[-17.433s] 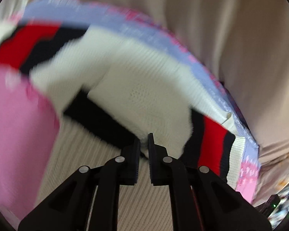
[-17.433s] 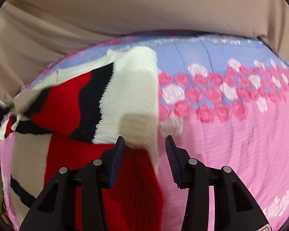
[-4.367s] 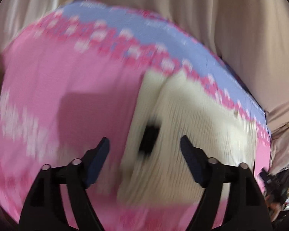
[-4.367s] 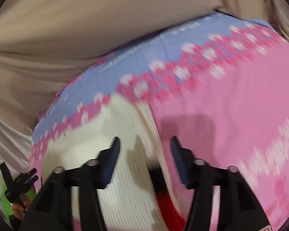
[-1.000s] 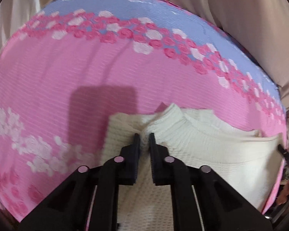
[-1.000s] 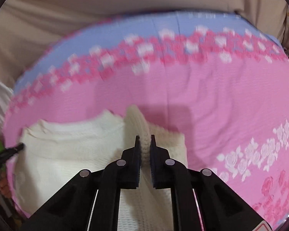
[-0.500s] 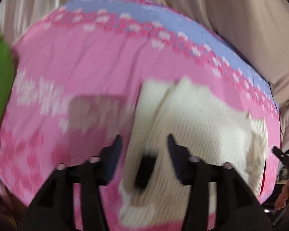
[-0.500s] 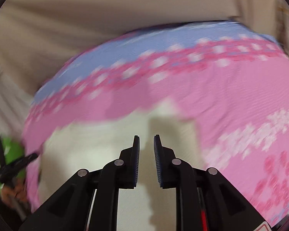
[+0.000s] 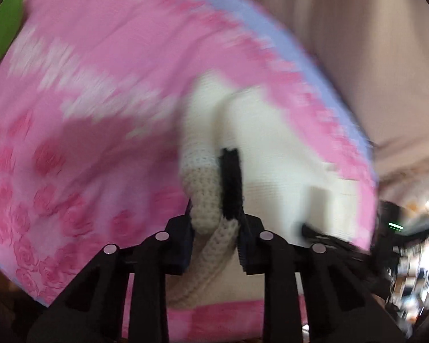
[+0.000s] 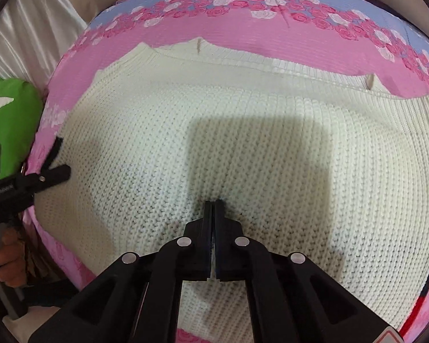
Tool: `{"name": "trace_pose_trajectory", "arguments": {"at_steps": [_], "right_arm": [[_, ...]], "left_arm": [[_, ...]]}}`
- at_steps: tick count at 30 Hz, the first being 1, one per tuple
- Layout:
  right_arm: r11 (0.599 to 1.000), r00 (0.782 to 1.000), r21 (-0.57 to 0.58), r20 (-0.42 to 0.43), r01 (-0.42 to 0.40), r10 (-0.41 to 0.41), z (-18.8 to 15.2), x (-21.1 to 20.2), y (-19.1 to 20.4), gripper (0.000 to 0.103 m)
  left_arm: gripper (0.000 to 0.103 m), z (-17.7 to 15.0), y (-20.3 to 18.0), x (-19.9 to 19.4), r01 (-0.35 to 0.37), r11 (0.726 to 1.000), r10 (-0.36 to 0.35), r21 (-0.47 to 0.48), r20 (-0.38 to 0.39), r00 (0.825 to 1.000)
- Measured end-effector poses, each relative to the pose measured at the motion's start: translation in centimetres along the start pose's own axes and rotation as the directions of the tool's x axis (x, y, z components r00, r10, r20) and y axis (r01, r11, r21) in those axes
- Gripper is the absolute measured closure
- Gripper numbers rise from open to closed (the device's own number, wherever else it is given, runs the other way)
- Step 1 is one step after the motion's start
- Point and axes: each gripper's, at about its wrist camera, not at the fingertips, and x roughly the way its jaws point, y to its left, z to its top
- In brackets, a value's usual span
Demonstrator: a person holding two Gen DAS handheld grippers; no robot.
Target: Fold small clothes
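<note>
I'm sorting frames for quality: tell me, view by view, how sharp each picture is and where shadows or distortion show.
Left wrist view: heavy motion blur smears the pink bedspread; only the left gripper and the knit fold between its closing jaws look fairly sharp. Right wrist view: crisp, stitches of the cream sweater readable, a blocky shadow beyond the shut right gripper, fisheye bulging the edges.

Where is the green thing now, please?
In the right wrist view the green thing is at the far left, beyond the pink floral sheet, just behind the left tool.

Right gripper (image 10: 213,203): matte black plastic fingers, ribbed dark pads, round silver screws. Left gripper (image 9: 214,214): identical build.
</note>
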Motion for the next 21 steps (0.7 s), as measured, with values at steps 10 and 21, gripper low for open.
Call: {"name": "trace_pose_trajectory", "arguments": {"at_steps": [10,21], "right_arm": [[0.928,0.970,0.322,0.209,-0.187,0.123,-3.1,-8.6,-10.0,0.093],[0.837,0.941,0.530,0.334,-0.134,-0.061,-10.6,-16.0,-20.0,0.042]], "left_arm": [[0.079,-4.8,-25.4,3.3,0.232,0.756,-0.151,0.612,-0.182,0.972],[0.040,-6.0,-23.0,2.7,0.057,0.759,-0.033,0.648,-0.049,0.998]]}}
